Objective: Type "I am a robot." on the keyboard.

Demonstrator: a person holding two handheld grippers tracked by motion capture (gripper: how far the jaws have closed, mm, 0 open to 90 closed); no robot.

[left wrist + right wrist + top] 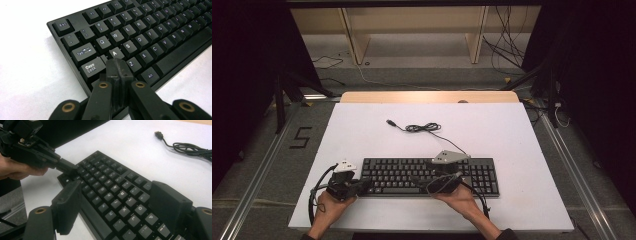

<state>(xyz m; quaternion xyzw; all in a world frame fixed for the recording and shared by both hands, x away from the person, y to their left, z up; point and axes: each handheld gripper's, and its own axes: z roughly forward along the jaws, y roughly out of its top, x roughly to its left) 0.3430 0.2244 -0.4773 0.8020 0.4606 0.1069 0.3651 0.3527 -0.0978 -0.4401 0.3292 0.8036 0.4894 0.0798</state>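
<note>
A black keyboard [482, 175] lies across the near part of the white table [522, 140]. My left gripper [363, 184] is shut with nothing between its jaws. Its joined tips [116, 65] rest at the keyboard's [150, 37] left end, just below the A key and beside Caps Lock. From the right gripper view, the left gripper [71, 168] touches that same corner. My right gripper [416, 180] hovers low over the keyboard's [117, 192] letter keys, pointing left. Its jaws [117, 206] stand wide open and empty.
The keyboard's loose cable [422, 128] coils behind it, with its USB plug [389, 122] lying free on the table. A wooden strip [429, 96] edges the table's far side. Tripod legs [279, 100] and floor cables stand off to both sides.
</note>
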